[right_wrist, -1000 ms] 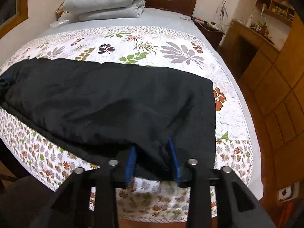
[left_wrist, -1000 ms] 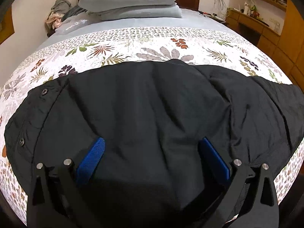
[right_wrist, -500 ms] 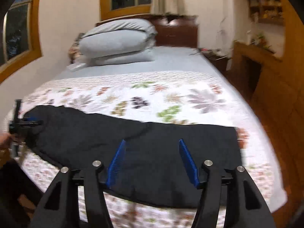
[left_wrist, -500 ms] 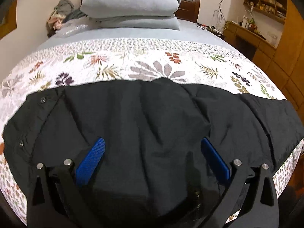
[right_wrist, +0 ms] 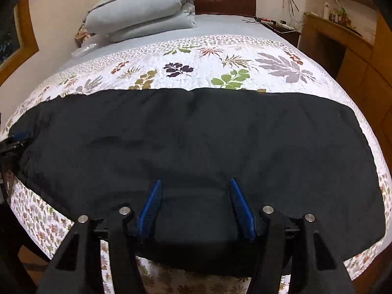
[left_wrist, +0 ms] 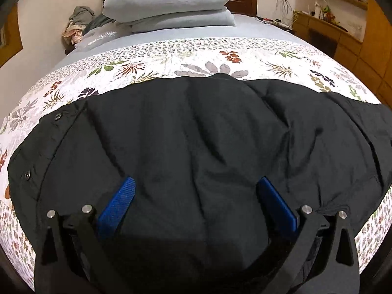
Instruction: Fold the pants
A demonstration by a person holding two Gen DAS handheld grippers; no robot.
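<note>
Presently, black pants are spread flat across the quilt of the bed, filling the middle of both frames. Left tongs are seen wide apart at lower centre of the left view, over the snap-button end of the cloth, nothing gripped. Right tongs are held moderately apart at lower centre of the right view, above the near edge of the pants, nothing pinched. Folded grey bedding is stacked at upper left.
</note>
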